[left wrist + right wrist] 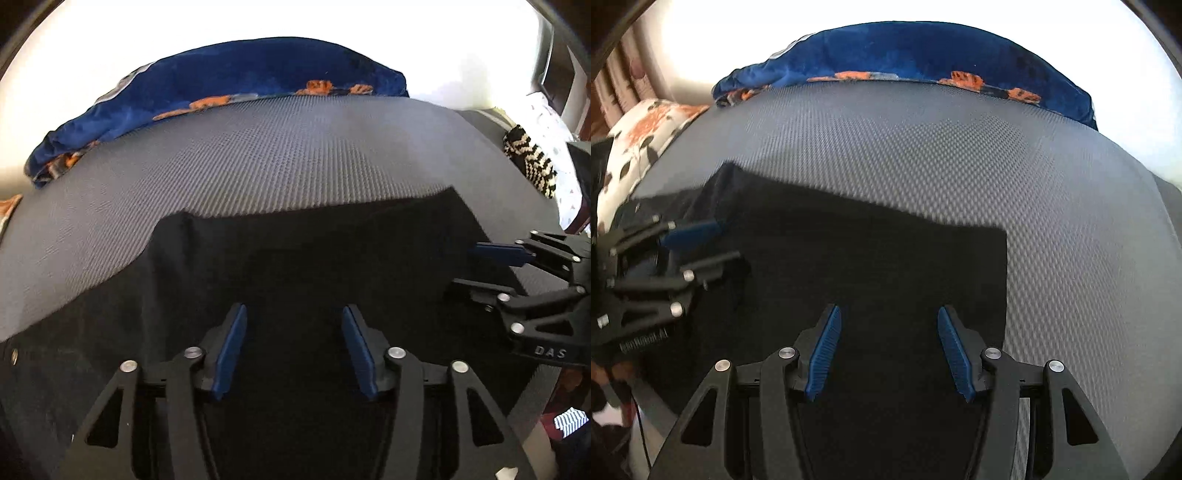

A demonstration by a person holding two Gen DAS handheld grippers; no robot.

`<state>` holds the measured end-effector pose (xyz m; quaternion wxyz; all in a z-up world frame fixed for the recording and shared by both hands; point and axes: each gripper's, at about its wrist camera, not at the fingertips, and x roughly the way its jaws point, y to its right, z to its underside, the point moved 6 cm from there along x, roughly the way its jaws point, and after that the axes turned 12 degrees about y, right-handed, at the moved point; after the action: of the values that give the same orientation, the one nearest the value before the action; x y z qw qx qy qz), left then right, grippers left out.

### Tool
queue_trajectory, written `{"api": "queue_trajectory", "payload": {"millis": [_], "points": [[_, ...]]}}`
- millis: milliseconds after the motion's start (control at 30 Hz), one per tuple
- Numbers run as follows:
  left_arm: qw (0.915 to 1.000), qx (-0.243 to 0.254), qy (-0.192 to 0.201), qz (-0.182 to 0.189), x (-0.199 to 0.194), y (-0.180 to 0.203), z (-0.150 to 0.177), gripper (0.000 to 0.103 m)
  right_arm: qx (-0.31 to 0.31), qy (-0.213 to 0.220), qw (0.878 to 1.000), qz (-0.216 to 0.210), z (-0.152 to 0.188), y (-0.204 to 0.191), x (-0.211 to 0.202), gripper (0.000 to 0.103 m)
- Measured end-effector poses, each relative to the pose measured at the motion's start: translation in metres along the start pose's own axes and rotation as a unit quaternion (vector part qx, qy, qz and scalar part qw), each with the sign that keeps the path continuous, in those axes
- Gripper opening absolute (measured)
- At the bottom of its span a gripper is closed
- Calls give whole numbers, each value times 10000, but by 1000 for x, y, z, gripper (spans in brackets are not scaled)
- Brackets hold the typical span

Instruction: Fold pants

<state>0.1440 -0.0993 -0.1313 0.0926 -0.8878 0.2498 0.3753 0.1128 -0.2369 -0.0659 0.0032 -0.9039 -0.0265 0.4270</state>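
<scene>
While both jaws gape, black pants (pixel 295 266) lie flat — unheld.

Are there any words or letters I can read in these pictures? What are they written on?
"DAS": pale letters on the black frame of the right gripper, seen from the left wrist camera; the text may run on out of sight.
Blurred pale lettering on the frame of the left gripper, seen from the right wrist camera: too smeared to read.
Nothing readable on the black pants, the grey mat or the blue cloth.
</scene>
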Motion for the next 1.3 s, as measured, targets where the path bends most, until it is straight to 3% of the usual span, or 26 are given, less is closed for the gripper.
{"api": "queue_trajectory", "payload": {"millis": [400, 533, 667, 800, 933, 1067, 1133, 1233, 1300], "points": [[9970, -366, -84, -681, -69, -34, 27, 57, 66, -169, 9994, -281, 42, -39, -36, 58], [9925, -1026, 60, -669, -112, -66, 34, 58, -1, -271, 9969, -745, 48, -74, -41, 58], [9781, -1865, 291, -878, -161, -122, 53, 59, -183, -314, 9937, -1061, 47, -107, -39, 58], [9499, -2908, 406, -1074, -199, -181, 85, 59, -69, -401, 9879, -1498, 41, -128, -36, 58], [9014, -4253, 358, -735, -213, -224, 128, 59, 219, -410, 9828, -1786, 32, -136, -36, 58], [8555, -5157, 310, -349, -208, -243, 157, 59, 401, -404, 9812, -1842, 24, -135, -37, 58], [8379, -5450, 263, -145, -200, -252, 166, 59, 415, -384, 9817, -1820, 20, -133, -37, 58], [8300, -5571, 241, -137, -188, -260, 174, 57, 423, -353, 9833, -1735, 15, -131, -36, 58], [8294, -5575, 367, -57, -183, -264, 173, 56, 465, -362, 9833, -1724, 12, -130, -36, 58]]}}
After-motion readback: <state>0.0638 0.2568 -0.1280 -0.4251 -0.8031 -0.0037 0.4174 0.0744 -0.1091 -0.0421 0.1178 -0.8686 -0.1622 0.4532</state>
